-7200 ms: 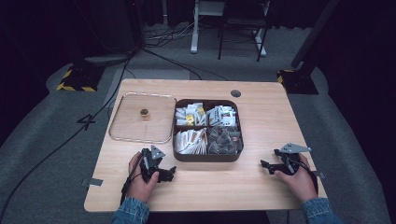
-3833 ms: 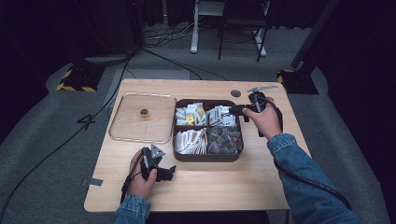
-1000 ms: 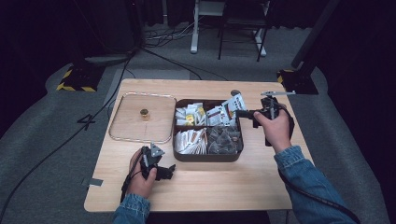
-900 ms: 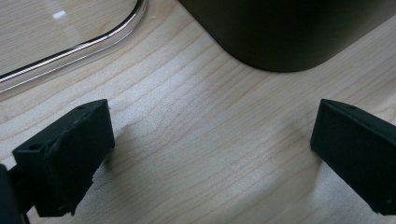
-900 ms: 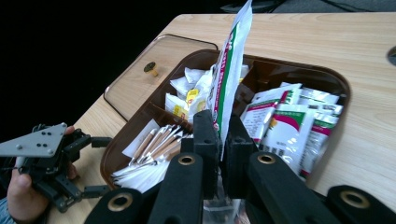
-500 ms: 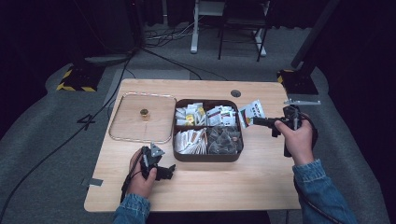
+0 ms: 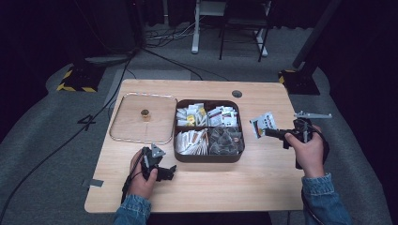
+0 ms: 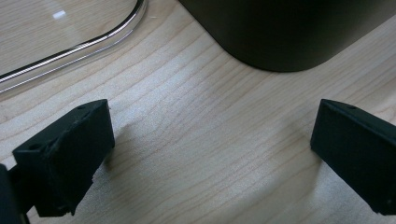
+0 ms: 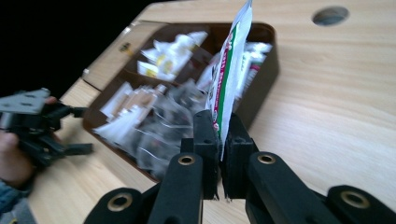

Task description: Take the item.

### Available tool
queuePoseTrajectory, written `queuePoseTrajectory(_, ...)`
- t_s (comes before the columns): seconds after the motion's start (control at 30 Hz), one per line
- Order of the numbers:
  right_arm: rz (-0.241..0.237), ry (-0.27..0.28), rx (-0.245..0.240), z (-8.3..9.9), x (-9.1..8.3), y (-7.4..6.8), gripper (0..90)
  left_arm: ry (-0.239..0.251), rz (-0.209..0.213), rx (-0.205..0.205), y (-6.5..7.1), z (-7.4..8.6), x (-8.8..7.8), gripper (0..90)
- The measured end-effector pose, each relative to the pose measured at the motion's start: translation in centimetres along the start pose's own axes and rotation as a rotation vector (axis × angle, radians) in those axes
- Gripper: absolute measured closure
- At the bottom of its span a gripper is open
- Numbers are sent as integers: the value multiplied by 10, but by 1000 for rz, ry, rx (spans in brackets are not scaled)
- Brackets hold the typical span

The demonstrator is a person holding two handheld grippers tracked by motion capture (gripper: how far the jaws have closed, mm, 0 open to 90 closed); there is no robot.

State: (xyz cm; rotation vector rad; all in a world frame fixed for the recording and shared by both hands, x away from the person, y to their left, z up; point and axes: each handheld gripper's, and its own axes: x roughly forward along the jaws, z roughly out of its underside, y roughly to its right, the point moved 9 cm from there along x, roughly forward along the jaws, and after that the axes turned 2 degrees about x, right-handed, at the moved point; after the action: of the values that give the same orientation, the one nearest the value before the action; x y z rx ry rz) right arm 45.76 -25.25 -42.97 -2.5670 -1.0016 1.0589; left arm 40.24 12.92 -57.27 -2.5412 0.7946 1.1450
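Note:
A dark brown box [image 7: 207, 159] with four compartments of small packets stands mid-table. My right gripper [image 7: 266, 133] is shut on a white packet with red and green print [image 7: 262, 124], held in the air to the right of the box. In the right gripper view the packet [image 9: 231, 65] stands upright, pinched between the black jaws, with the box [image 9: 268, 70] behind it. My left gripper [image 7: 170, 172] rests open on the table in front of the box's left corner. Bare wood lies between its fingers [image 8: 65, 154], and the box's rounded corner [image 8: 285, 51] is just ahead.
A clear lid [image 7: 143, 117] with a small brass knob [image 7: 145, 113] lies left of the box; its rim [image 8: 79, 46] shows in the left gripper view. A round cable hole [image 7: 237, 93] sits near the table's far edge. A grey tape strip [image 7: 95, 183] marks the front left.
My right gripper reached into the box's far right compartment, took hold of the packet, and carried it out to the right of the box. The left gripper has stayed still.

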Motion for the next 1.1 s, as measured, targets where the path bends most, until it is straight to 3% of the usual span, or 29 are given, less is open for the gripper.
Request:
queuePoseTrajectory(0.43, 71, -68, 74, 23, 16, 41, 870, 0, 0, 0, 0, 0, 0, 0)
queuePoseTrajectory(1.1, 125, -181, 131, 48, 31, 71, 868, 1, 0, 0, 0, 0, 0, 0)
